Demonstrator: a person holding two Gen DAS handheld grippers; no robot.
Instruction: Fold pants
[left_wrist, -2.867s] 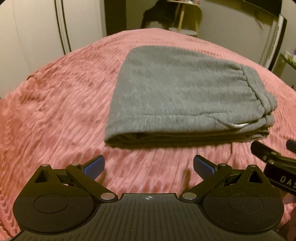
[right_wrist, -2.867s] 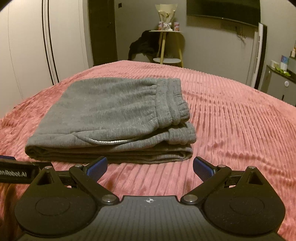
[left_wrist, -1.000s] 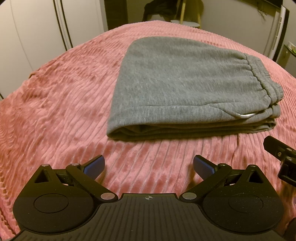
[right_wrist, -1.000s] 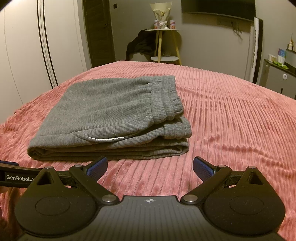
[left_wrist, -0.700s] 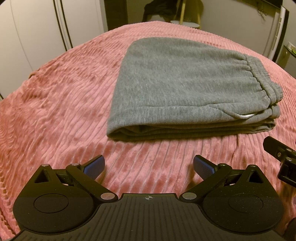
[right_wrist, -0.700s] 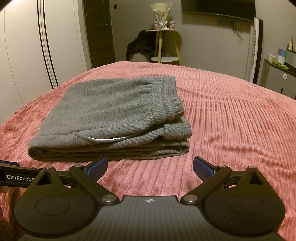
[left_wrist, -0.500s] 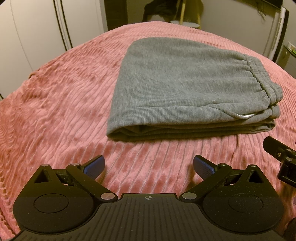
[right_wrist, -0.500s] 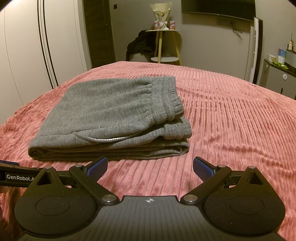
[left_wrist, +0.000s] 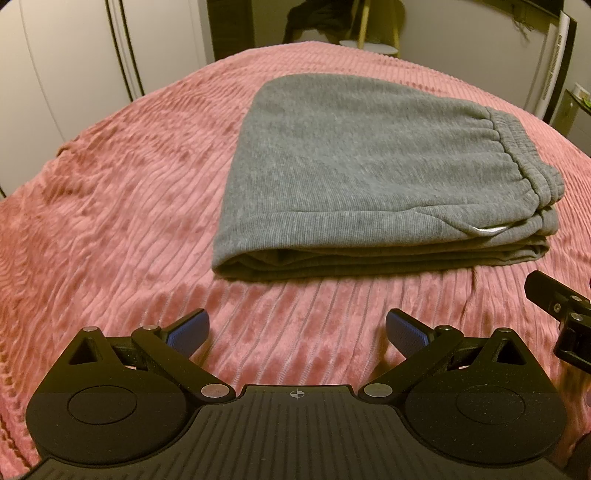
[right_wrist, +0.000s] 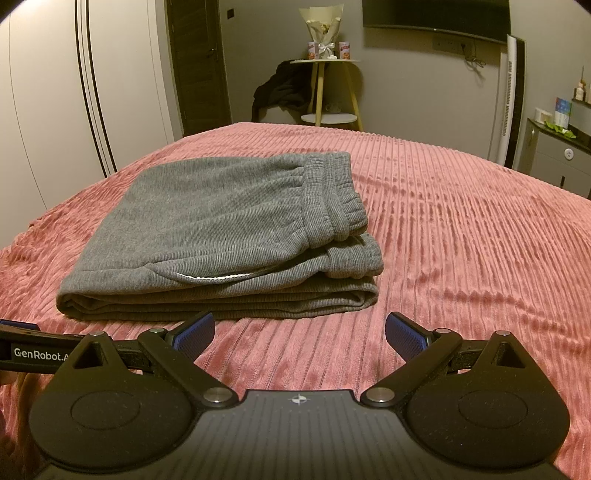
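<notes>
Neatly stacked, the grey sweatpants (left_wrist: 373, 177) lie folded into a compact rectangle on the pink ribbed bedspread (left_wrist: 110, 206), their elastic waistband (right_wrist: 332, 195) at the right end and a white drawstring (right_wrist: 214, 276) peeking from the layers along the near edge. Just short of that near edge, the left gripper (left_wrist: 295, 334) hovers over bare bedspread with its blue-padded jaws spread wide and holding nothing. Beside it, the right gripper (right_wrist: 300, 332) is likewise released and empty, clear of the cloth. Beyond the bed stand a small round side table (right_wrist: 327, 88) with dark clothing draped beside it, white wardrobe doors (right_wrist: 55, 96) and a wall-mounted television (right_wrist: 436, 14).
</notes>
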